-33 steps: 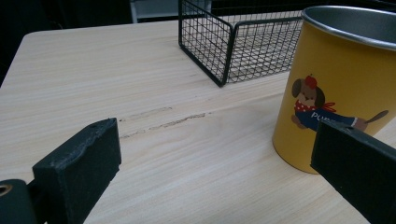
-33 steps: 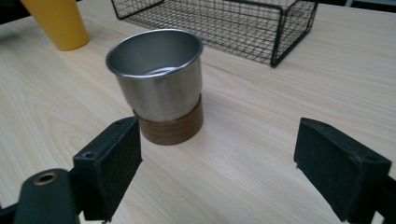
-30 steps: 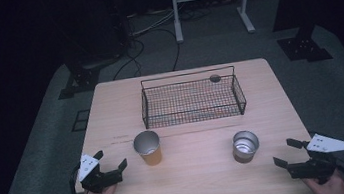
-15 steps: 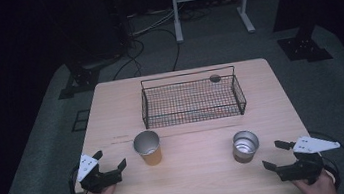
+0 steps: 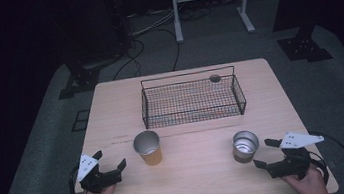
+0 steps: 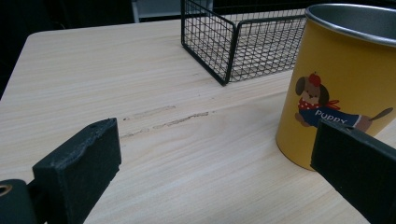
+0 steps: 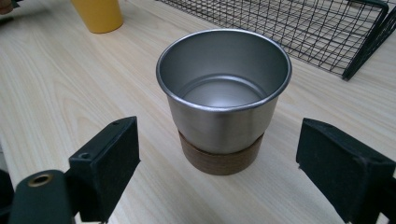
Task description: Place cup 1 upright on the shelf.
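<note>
The right gripper (image 5: 266, 153) had moved in toward the round steel cup with a brown base (image 7: 224, 100), jaws just widening, nothing grasped. The cup stood ahead between them, ready for grasping. The left gripper (image 5: 110, 159) waited released beside the yellow puppy-print cup (image 6: 343, 84).

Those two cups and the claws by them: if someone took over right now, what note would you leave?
Right claw: open, jaws just widened, facing the steel cup, not touching.
Left claw: open, empty, the yellow puppy cup beside its right jaw.
Both cups stand upright on the table, in front of the wire basket.
Done: nothing gripped or moved.
Left: probably close on each cup and lift it, perhaps into the basket.
</note>
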### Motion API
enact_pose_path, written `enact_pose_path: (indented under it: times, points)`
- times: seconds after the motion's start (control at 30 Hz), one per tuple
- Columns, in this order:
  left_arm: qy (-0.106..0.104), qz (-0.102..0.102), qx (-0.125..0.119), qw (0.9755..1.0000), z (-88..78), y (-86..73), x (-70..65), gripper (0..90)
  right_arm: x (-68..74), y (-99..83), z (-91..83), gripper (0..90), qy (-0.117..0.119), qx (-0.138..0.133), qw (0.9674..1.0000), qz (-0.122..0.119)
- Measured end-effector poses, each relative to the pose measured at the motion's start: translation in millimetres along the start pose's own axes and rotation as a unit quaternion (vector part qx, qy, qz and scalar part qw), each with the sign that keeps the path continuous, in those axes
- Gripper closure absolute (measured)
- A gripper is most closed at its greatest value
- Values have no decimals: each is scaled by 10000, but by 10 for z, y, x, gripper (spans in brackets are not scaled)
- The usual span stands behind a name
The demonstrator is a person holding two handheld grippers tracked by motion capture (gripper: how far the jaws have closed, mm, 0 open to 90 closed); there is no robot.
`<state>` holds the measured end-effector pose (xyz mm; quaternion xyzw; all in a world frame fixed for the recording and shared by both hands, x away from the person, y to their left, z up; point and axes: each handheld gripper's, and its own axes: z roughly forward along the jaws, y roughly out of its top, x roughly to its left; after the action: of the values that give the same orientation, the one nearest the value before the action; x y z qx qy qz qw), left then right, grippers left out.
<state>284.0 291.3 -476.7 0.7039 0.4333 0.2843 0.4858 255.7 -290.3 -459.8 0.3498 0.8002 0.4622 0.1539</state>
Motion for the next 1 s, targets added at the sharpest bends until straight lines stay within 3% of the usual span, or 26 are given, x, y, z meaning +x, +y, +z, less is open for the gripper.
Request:
enact_pose_path:
  times: [1.0]
  points:
    - [-13, -10, -16, 10000, -4, 5, 1, 8, -25, 141, 298, 32, -13, 365, 9993, 77]
